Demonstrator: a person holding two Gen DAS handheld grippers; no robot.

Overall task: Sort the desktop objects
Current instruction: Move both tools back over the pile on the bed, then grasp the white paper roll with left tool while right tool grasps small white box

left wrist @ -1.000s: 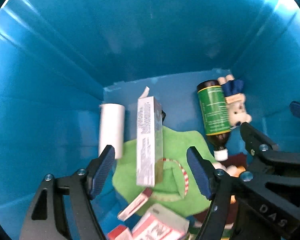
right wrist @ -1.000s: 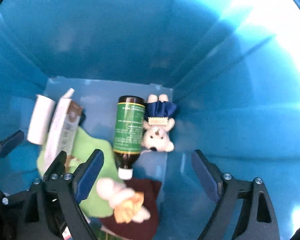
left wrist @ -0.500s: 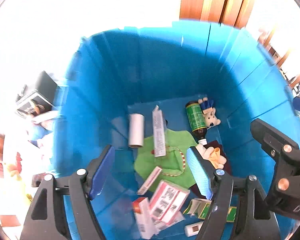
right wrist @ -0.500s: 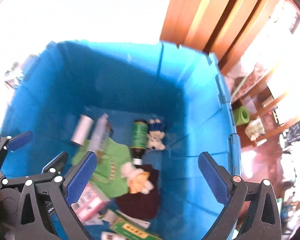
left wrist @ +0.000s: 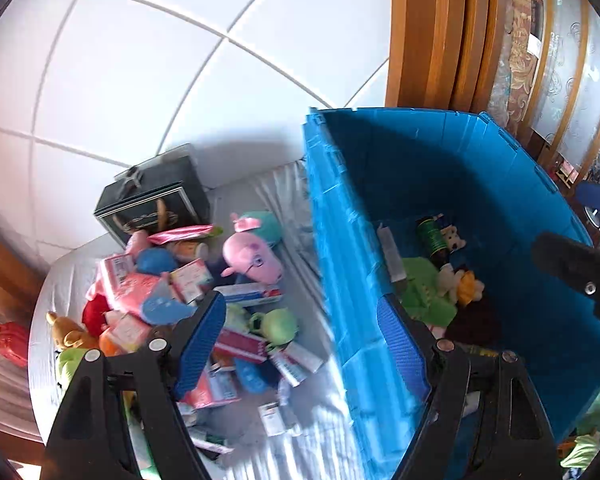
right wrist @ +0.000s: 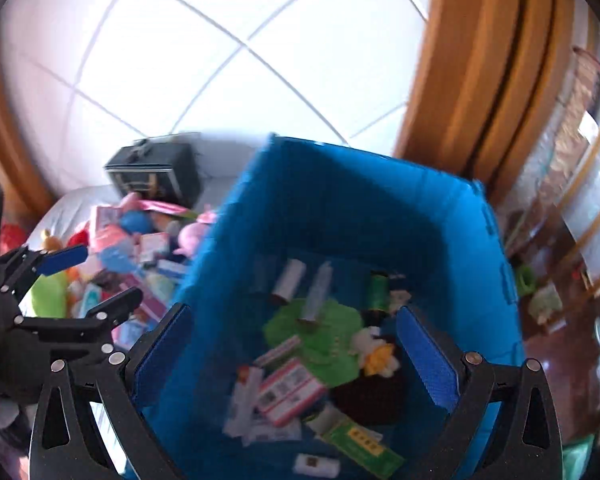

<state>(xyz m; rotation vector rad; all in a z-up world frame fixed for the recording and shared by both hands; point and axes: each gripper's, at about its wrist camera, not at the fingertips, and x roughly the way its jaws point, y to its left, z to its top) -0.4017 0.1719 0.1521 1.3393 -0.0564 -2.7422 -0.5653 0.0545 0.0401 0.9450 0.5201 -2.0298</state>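
A blue plastic bin (left wrist: 340, 264) (right wrist: 308, 184) stands on the right of the table. Inside it lie a green cloth (right wrist: 324, 336), a green bottle (left wrist: 431, 236), a small white bear (left wrist: 453, 240), boxes and a white tube. A heap of toys and boxes (left wrist: 172, 292) lies on the grey cloth left of the bin, with a pink pig plush (left wrist: 252, 258). My left gripper (left wrist: 300, 344) is open and empty above the bin's left wall. My right gripper (right wrist: 292, 348) is open and empty above the bin. The left gripper also shows in the right wrist view (right wrist: 88, 276).
A dark gift box (left wrist: 152, 200) stands behind the toy heap against the white tiled wall. A wooden door frame (left wrist: 428, 32) rises behind the bin. A red object (left wrist: 6, 342) sits at the table's left edge.
Both grippers have risen out of the bin and pulled back; the left one has swung left, so the toy heap and wall now show. Both stay open and empty.
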